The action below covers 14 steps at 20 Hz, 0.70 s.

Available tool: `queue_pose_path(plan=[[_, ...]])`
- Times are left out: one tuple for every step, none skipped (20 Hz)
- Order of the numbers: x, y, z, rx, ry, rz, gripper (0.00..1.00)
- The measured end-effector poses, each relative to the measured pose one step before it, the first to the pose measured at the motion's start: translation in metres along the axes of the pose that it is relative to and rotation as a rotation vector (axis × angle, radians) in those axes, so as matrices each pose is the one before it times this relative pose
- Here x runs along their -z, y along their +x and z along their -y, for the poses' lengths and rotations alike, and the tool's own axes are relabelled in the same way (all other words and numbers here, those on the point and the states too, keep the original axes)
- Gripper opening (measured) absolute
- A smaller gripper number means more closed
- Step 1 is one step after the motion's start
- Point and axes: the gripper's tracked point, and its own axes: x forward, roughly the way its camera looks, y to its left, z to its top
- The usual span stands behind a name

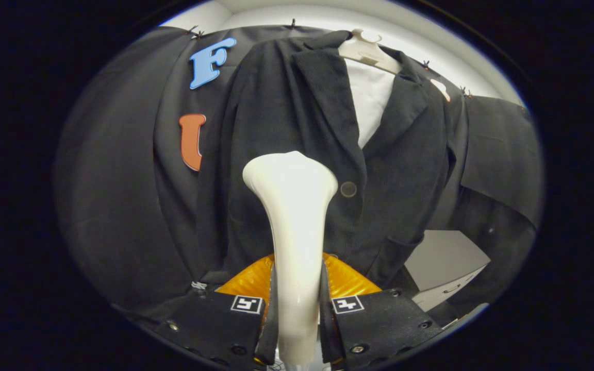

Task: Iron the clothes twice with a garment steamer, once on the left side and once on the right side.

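Note:
My gripper (pixel 296 309) is shut on the white handle of the garment steamer (pixel 293 216), both fingers pressing its narrow neck. The steamer's wide head rises ahead of the fingers and rests against the left front panel of a black jacket (pixel 286 103), just left of its round button (pixel 348 189). The jacket hangs open on a white hanger (pixel 366 51) over a white shirt (pixel 372 98). An orange ribbed part (pixel 346 278) of the steamer shows behind the handle, just above my fingers.
The booth's black cloth wall (pixel 121 180) hangs behind and to the left of the jacket. A black sleeve or cloth panel (pixel 503 149) spreads to the right. Below it, a white cabinet (pixel 446 268) with a handle stands at the lower right.

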Motion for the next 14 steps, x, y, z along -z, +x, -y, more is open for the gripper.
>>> queue_pose_path(plan=[[0.00904, 0.00051, 0.00014, -0.00020, -0.00322, -0.01194, 0.36], [0.00858, 0.00046, -0.00044, -0.00143, -0.00363, -0.01161, 0.36], [0.00964, 0.00146, 0.00036, -0.00262, -0.00312, -0.01250, 0.36], [0.00927, 0.00273, -0.00018, -0.00308, -0.00443, -0.01598, 0.36], [0.00790, 0.00147, -0.00029, -0.00291, 0.00236, -0.01539, 0.36], [0.00725, 0.00198, -0.00040, -0.00056, -0.00271, -0.01345, 0.36], [0.00861, 0.00205, 0.00017, -0.00192, -0.00179, -0.01017, 0.36], [0.00761, 0.00119, -0.00010, -0.00243, -0.00183, -0.00947, 0.36], [0.00679, 0.00195, 0.00016, -0.00026, -0.00046, -0.00854, 0.36], [0.00657, 0.00211, -0.00007, 0.00040, -0.00112, -0.00642, 0.36], [0.00632, 0.00196, 0.00082, 0.00009, -0.00254, -0.00535, 0.36], [0.00574, 0.00218, -0.00166, -0.00303, -0.00435, -0.00451, 0.36], [0.00689, 0.00164, -0.00183, -0.00515, -0.00197, -0.01026, 0.36], [0.00717, 0.00208, -0.00102, -0.00131, 0.00142, -0.01298, 0.36]])
